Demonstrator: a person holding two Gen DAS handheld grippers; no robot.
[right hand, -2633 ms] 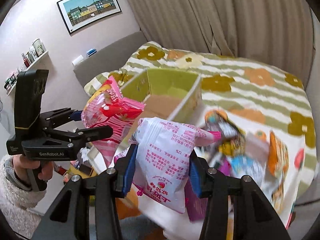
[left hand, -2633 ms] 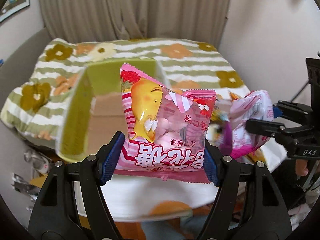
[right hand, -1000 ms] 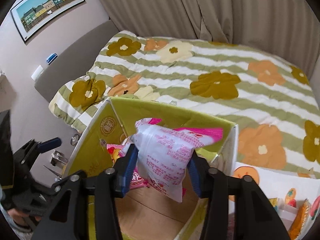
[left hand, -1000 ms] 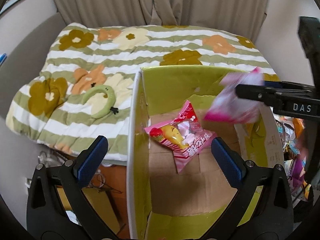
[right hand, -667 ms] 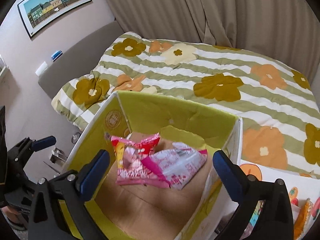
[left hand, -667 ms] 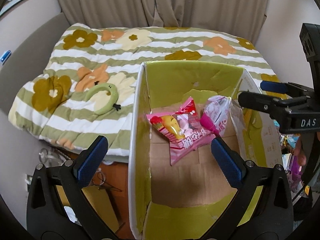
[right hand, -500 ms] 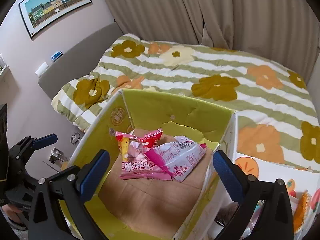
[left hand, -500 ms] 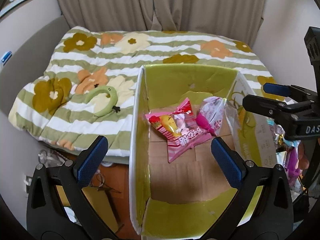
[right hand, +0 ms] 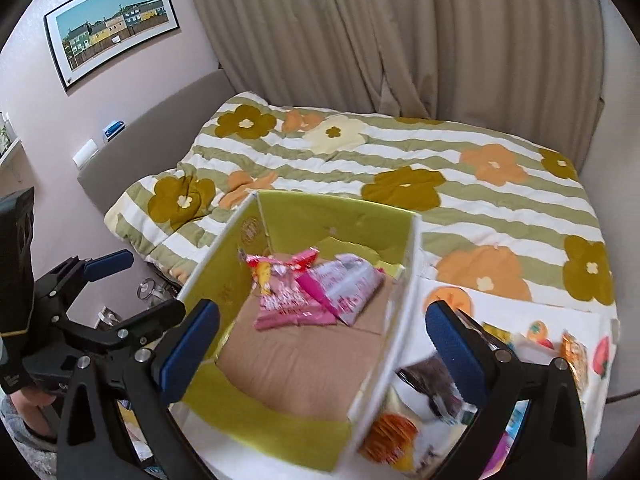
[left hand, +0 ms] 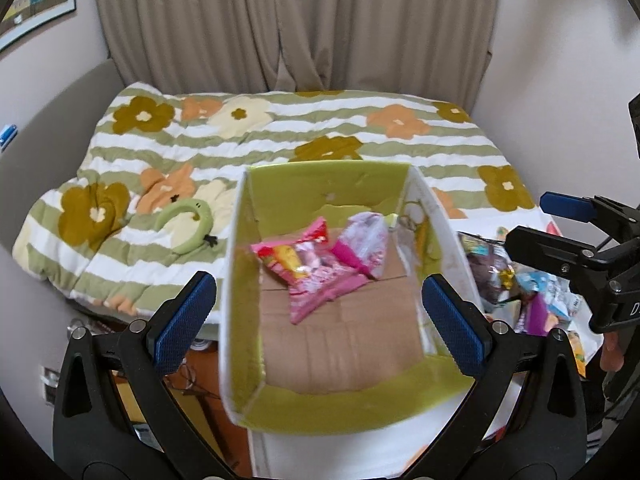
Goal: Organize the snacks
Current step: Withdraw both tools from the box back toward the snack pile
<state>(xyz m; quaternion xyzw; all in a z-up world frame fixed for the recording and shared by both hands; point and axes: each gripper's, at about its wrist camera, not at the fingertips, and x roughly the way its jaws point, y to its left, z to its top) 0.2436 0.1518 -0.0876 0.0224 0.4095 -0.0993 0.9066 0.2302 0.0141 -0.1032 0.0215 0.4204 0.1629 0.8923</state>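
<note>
Both tools gape wide and empty: my left tool [left hand: 316, 312] and right tool [right hand: 320, 340] hang above the green cardboard box [left hand: 340, 400] at frame centre. Behind it spreads the flowered quilt [left hand: 280, 136]. Inside the box, toward its far wall, lie the pink marshmallow bag [left hand: 304, 276] and the white-pink snack bag [left hand: 366, 240], overlapping. Loose snacks [right hand: 404, 436] sit lower right.

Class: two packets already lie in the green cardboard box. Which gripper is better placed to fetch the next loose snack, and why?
Probably the right gripper. It is open and empty, and the loose snack packets lie on its side of the green cardboard box. The left gripper, also open, hangs over the box.
</note>
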